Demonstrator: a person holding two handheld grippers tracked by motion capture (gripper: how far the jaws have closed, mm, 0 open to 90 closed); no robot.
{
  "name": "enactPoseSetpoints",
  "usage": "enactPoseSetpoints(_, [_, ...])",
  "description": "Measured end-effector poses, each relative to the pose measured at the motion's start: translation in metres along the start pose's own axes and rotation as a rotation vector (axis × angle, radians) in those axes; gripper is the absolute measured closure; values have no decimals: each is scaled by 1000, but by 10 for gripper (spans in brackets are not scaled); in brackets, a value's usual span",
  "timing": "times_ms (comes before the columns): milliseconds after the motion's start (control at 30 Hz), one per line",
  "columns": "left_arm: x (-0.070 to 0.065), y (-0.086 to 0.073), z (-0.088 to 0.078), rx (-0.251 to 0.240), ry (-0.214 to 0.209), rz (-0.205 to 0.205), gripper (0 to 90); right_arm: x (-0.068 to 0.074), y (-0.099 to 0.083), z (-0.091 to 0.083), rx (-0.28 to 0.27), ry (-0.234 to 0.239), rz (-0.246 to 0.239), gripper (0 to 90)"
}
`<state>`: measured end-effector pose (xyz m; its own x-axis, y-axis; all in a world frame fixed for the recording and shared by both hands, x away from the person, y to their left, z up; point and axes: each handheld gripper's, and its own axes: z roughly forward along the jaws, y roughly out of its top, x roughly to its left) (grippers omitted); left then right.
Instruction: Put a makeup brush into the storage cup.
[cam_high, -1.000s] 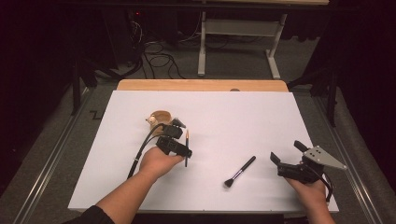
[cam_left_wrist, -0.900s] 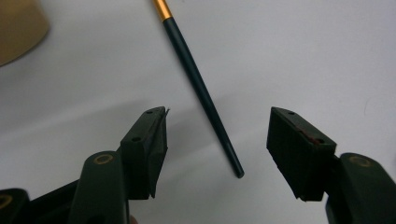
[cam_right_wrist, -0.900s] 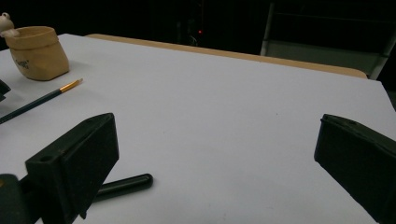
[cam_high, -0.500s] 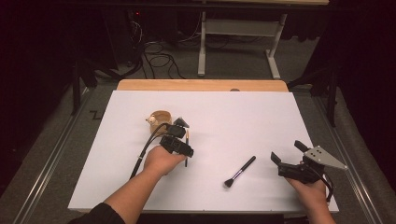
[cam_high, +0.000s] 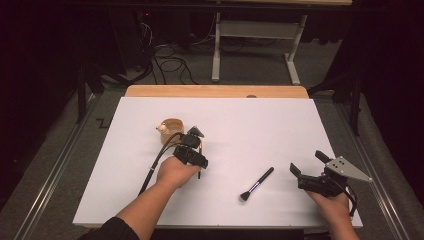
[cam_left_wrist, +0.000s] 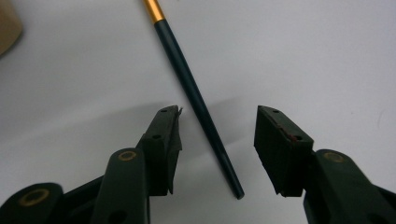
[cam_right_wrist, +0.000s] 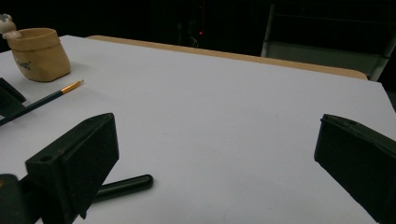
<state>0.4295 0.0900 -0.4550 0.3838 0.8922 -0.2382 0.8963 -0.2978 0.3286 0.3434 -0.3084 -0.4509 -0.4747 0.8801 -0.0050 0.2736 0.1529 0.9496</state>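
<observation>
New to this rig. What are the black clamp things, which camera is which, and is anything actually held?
No robot: a person holds a two-jaw gripper in each hand. The high view looks down on the white table; the other two cameras ride on the grippers.

The left gripper has just been closing its jaws around a thin dark brush with a gold band, but the pads are not yet touching it. The right gripper is open and holds nothing.

Also there: a tan pouch and a black makeup brush.
</observation>
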Motion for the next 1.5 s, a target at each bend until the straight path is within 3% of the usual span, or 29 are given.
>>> enactPoseSetpoints(700, [-4, 0, 3, 19, 39, -2, 595, -1, -1, 1, 3, 1, 4, 7])
enactPoseSetpoints(1500, [-9, 0, 5, 20, 102, 39, 661, -1, -1, 1, 1, 1, 8, 7])
